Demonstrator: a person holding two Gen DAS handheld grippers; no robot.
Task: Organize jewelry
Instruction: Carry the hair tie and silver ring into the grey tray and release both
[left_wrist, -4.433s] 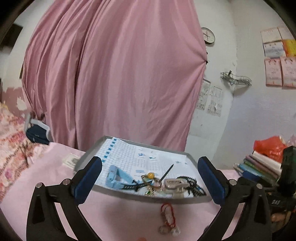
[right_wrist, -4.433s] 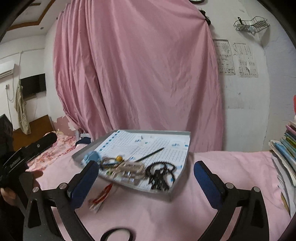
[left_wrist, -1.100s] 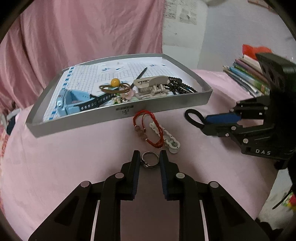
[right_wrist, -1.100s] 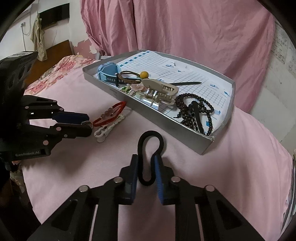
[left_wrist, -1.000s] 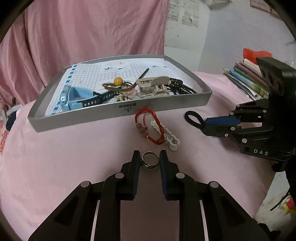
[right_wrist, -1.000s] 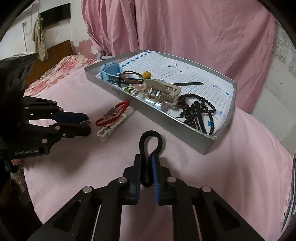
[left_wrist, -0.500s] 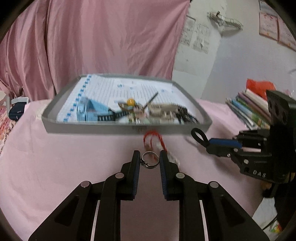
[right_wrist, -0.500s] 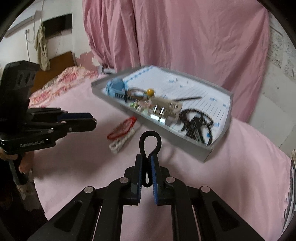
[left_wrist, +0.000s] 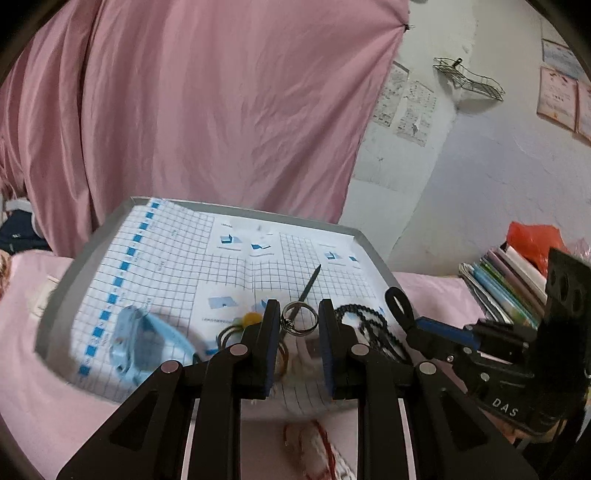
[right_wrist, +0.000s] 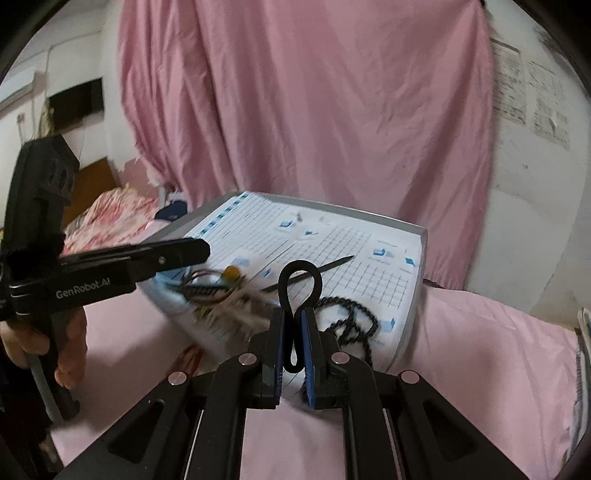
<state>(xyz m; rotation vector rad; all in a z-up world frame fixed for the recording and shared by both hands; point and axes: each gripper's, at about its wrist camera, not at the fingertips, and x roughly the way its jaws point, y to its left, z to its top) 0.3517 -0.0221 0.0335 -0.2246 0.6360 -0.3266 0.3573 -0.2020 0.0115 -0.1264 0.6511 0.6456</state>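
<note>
My left gripper (left_wrist: 298, 322) is shut on a silver ring (left_wrist: 299, 324), held in the air over the near edge of the grey tray (left_wrist: 59, 295). My right gripper (right_wrist: 292, 332) is shut on a black hair tie (right_wrist: 300, 284) pinched into a loop, raised in front of the tray (right_wrist: 413, 314). The tray's gridded paper carries a blue watch (left_wrist: 136, 343), a yellow-bead hair band (left_wrist: 251, 318), a black hairpin (left_wrist: 309, 285), black beads (left_wrist: 364, 325) and a beige hair claw. A red cord bracelet (left_wrist: 317, 450) and a white bracelet lie on the pink cloth below the left gripper.
Pink cloth (right_wrist: 480, 369) covers the table and a pink curtain (left_wrist: 203, 110) hangs behind. A stack of books (left_wrist: 498, 280) with a red bag sits at the right. A hand (right_wrist: 66, 343) grips the left tool's handle. A flowered bedspread (right_wrist: 107, 218) lies to the left.
Both grippers rose off the cloth and moved forward toward the tray, the left carrying the ring, the right the hair tie. The bracelets stayed on the cloth.
</note>
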